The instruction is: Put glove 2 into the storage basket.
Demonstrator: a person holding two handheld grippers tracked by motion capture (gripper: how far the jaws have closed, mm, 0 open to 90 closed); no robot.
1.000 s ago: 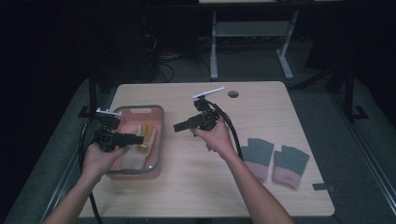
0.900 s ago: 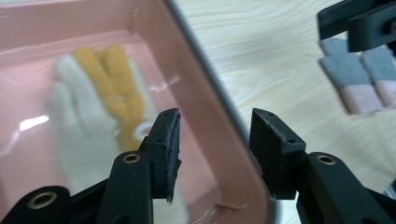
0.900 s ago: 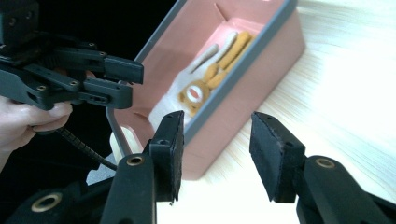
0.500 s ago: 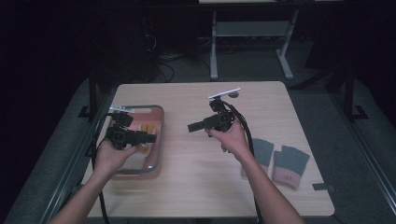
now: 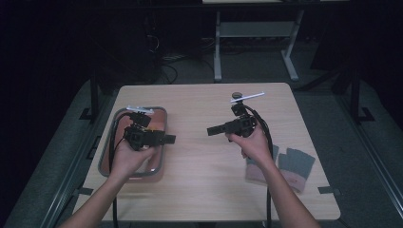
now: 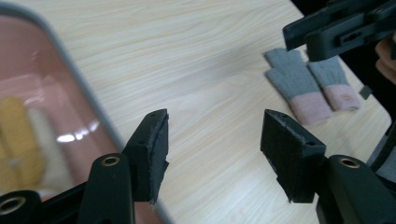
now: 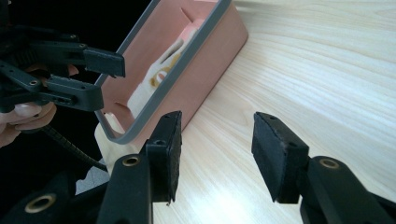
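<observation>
A pink bin with a grey rim (image 5: 105, 147) sits at the table's left. My left gripper (image 5: 167, 139) hovers over its right rim, pointing right. Its jaws have just been opening and stand open with nothing between them. In the left gripper view, the left gripper (image 6: 212, 149) frames bare wood beside the bin's rim (image 6: 88, 107), and a blurred yellow item (image 6: 18, 135) lies inside the bin. My right gripper (image 5: 212, 129) is held above the table's middle, pointing left at the bin, open and empty. In the right gripper view, the right gripper (image 7: 215, 149) faces the bin's wall (image 7: 205, 60).
A pair of grey gloves with pink cuffs (image 5: 291, 164) lies at the table's right, behind my right forearm. A small dark round thing (image 5: 236, 95) rests near the far edge. Bare wood lies between the two grippers. Table legs and cables stand beyond the table.
Both hands have moved to the right. The left gripper's jaws have spread wider over the bin. The bin and gloves have not moved.
</observation>
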